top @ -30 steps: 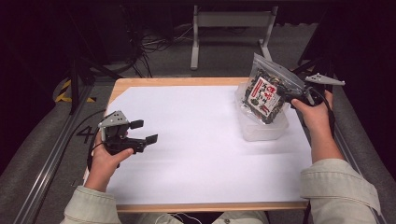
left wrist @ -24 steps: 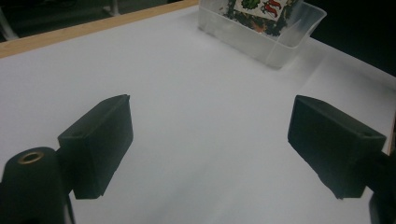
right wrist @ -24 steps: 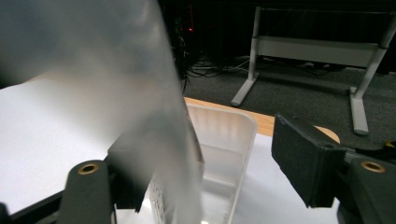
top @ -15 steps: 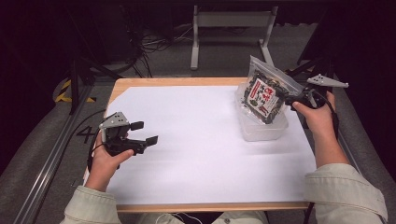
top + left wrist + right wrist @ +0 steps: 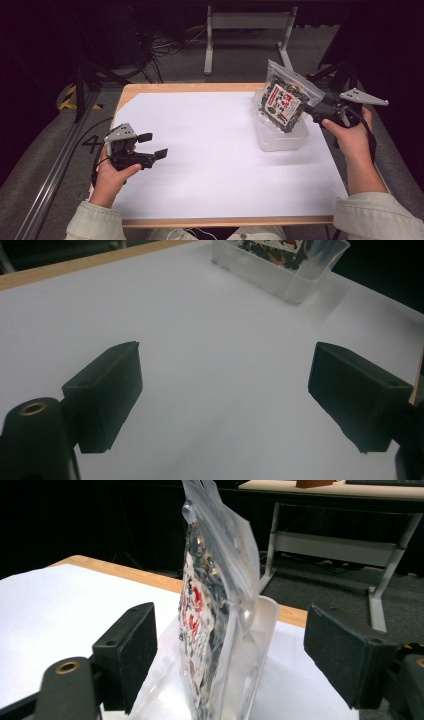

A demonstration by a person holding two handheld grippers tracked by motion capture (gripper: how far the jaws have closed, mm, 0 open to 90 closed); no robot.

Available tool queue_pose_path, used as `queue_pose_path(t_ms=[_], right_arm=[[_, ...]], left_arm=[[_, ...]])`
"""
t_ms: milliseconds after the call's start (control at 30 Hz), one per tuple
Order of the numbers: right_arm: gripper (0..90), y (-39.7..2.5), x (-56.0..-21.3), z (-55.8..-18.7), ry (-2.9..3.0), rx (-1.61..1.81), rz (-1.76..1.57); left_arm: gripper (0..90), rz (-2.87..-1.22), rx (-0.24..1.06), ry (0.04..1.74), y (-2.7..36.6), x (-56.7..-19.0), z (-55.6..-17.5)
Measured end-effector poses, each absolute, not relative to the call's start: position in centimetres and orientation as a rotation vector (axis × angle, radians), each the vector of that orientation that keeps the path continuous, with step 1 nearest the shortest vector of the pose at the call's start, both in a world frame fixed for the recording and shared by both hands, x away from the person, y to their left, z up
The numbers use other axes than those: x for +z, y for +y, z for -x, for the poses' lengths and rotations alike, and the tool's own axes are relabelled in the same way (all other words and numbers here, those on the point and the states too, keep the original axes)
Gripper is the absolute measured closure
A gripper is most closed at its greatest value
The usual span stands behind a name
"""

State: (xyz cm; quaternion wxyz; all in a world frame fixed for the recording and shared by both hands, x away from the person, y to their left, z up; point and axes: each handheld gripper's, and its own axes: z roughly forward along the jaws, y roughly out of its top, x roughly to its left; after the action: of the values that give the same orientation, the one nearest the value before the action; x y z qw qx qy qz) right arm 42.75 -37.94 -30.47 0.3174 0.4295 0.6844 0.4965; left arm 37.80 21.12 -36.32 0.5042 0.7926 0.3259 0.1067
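Holding my right gripper [image 5: 309,109] at the table's [image 5: 210,165] far right corner, I see its jaws spread wide on either side of the bag [image 5: 284,100], not touching it. That bag [image 5: 215,605] stands upright in the clear tub [image 5: 280,140], leaning on its far wall. My left gripper [image 5: 152,145] hovers near the left edge, jaws spread with nothing between them, well apart from the tub [image 5: 285,270].

Bag [image 5: 282,100] upright in tub [image 5: 281,136] at table [image 5: 220,185] far right; left gripper [image 5: 152,145] near left.
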Motion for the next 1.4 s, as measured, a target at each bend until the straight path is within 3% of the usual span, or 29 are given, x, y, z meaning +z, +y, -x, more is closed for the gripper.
queue_pose_path(t_ms=[467, 800, 1100, 1400], right_arm=[[21.1, -36.2, -30.1, -36.8, 1.852, 1.392, -0.983], [22.6, -33.0, -31.8, -35.4, 1.969, 1.484, -0.885], [21.5, -30.1, -33.9, -35.0, 2.063, 1.522, -0.778], [23.7, -28.0, -38.2, -34.7, 2.101, 1.534, -0.753]], left_arm=[[14.9, -1.892, 0.265, 0.762, 21.8, -37.1, -35.3], [9.3, -1.91, 0.325, 0.688, 21.8, -38.8, -34.0], [7.3, -1.841, 0.288, 0.736, 22.3, -40.0, -34.1], [7.4, -1.821, 0.293, 0.766, 22.8, -40.8, -34.4]])
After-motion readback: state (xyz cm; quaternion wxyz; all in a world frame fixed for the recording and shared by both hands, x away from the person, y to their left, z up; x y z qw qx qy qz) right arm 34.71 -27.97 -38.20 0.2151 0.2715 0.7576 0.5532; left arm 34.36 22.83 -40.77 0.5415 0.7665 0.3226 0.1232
